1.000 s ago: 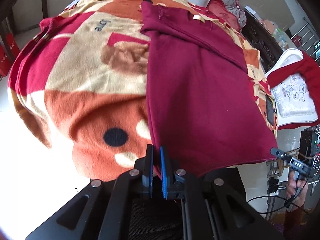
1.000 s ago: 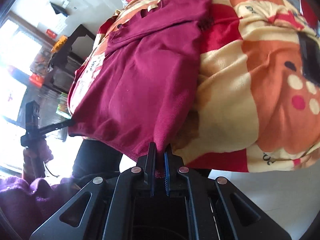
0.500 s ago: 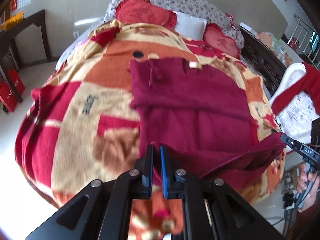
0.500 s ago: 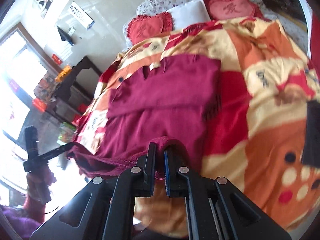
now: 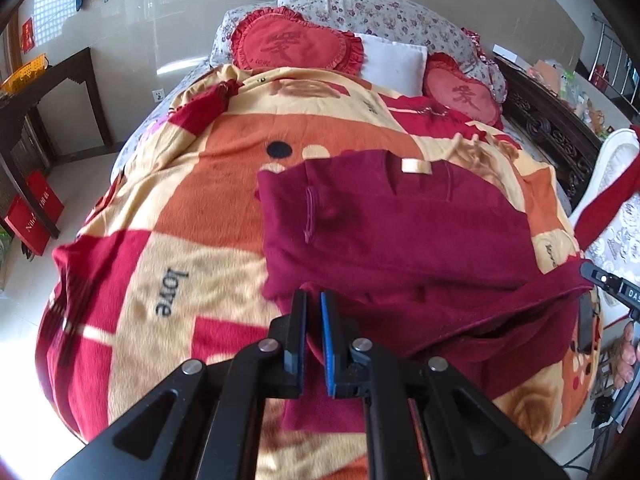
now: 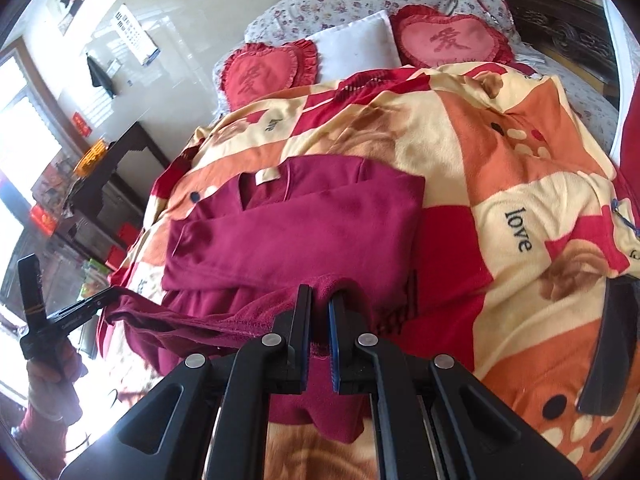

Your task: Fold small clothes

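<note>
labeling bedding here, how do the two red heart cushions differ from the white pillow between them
The red heart cushions are heart-shaped with ruffled edges; the white pillow is rectangular with plain edges. The cushions each bear a darker character; the pillow is blank. All three lean at the head of the bed, against the floral bedding.

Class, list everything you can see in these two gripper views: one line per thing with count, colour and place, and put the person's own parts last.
Top: one, maroon, on the blanket, its near hem lifted.
Blanket: one, orange, cream and red, covering the bed.
Heart cushions: two, red, at the head of the bed.
White pillow: one, between the cushions.
Floral pillow: one, grey-white, behind the cushions.
Side table: one, dark, left of the bed in the left view.
Left gripper: black, shut on the hem's left corner.
Right gripper: black, shut on the hem's right corner.
Hand: one, holding the left gripper.
</note>
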The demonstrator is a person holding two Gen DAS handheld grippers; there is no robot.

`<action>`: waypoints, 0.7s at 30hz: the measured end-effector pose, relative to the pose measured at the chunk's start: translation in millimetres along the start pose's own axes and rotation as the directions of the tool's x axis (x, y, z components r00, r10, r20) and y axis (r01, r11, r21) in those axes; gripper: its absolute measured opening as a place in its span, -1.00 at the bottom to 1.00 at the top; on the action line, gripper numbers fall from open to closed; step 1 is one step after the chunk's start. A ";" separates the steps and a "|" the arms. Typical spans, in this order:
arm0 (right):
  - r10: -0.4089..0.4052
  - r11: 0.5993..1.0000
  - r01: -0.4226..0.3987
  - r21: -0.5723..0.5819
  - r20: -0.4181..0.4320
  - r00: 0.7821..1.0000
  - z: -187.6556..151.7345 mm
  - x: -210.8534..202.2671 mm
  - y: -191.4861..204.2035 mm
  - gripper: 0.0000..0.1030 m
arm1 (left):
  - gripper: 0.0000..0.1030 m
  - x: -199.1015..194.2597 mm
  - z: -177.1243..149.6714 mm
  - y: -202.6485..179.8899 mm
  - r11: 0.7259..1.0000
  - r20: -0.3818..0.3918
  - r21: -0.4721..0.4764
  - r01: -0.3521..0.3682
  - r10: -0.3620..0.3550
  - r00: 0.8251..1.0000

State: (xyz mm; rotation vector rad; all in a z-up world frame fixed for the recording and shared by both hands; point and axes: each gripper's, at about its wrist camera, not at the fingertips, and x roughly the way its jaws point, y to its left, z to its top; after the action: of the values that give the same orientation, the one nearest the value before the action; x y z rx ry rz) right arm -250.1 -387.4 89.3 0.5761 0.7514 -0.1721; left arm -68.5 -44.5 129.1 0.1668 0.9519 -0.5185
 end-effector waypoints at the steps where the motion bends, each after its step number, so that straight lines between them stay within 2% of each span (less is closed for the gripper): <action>1: -0.004 1.000 0.004 0.000 0.006 1.000 4.7 3.7 -0.6 -1.00 | -0.86 2.5 2.9 -0.1 1.000 0.001 -0.001 -0.004 0.004 1.000; 7: -0.025 0.999 0.026 -0.019 0.029 0.999 30.7 20.7 0.8 -1.00 | -0.86 24.8 32.7 -2.8 1.000 0.011 -0.001 -0.029 0.029 1.000; 14: -0.039 0.999 0.039 0.012 0.023 0.999 61.3 49.7 -10.1 -1.00 | -0.86 51.1 60.0 -7.1 0.998 0.012 0.003 -0.064 0.064 0.998; 21: -0.041 0.999 0.041 0.033 0.014 0.999 74.6 68.5 -18.7 -1.00 | -0.86 70.9 72.0 -9.5 0.997 0.000 0.007 -0.078 0.078 0.997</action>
State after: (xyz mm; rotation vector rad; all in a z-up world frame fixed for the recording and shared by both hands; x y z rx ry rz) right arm -162.6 -440.4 77.9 0.5903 0.7477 -0.2268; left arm 12.8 -103.3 114.1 0.2092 0.9400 -0.4493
